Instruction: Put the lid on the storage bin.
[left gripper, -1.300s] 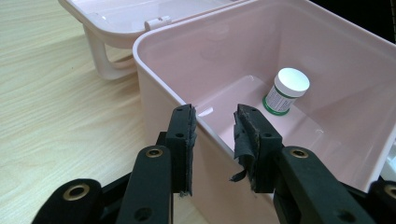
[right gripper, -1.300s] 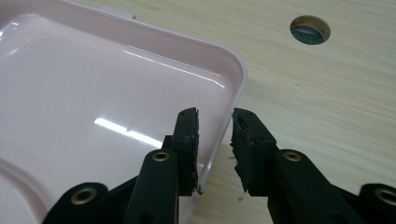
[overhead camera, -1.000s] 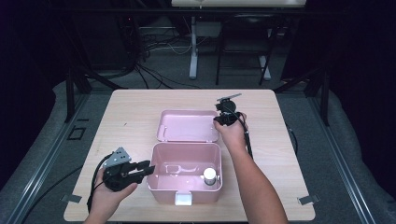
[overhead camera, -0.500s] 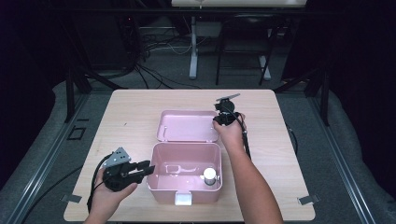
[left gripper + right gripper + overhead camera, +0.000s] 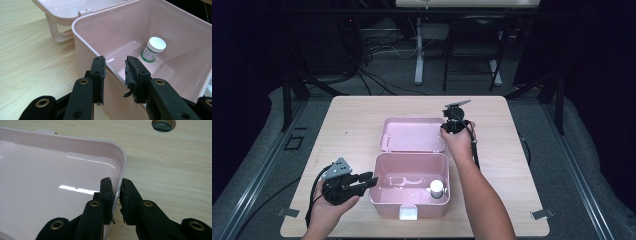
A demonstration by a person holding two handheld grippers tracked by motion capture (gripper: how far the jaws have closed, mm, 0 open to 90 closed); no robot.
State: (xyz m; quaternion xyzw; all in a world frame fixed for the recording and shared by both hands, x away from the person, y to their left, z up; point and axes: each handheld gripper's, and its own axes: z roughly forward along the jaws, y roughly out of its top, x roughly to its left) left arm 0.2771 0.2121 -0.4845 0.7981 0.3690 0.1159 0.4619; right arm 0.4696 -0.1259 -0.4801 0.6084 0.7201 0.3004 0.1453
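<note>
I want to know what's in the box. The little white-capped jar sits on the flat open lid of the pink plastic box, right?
Not quite. The little white-capped jar stands inside the deep bottom part of the pink plastic box, not on its flat open lid. The lid has nothing lying on it. The left gripper view shows the jar on the box's floor, and the high view shows it too.

A lab (dark drapes, floor cables (image 5: 377, 52)).
</note>
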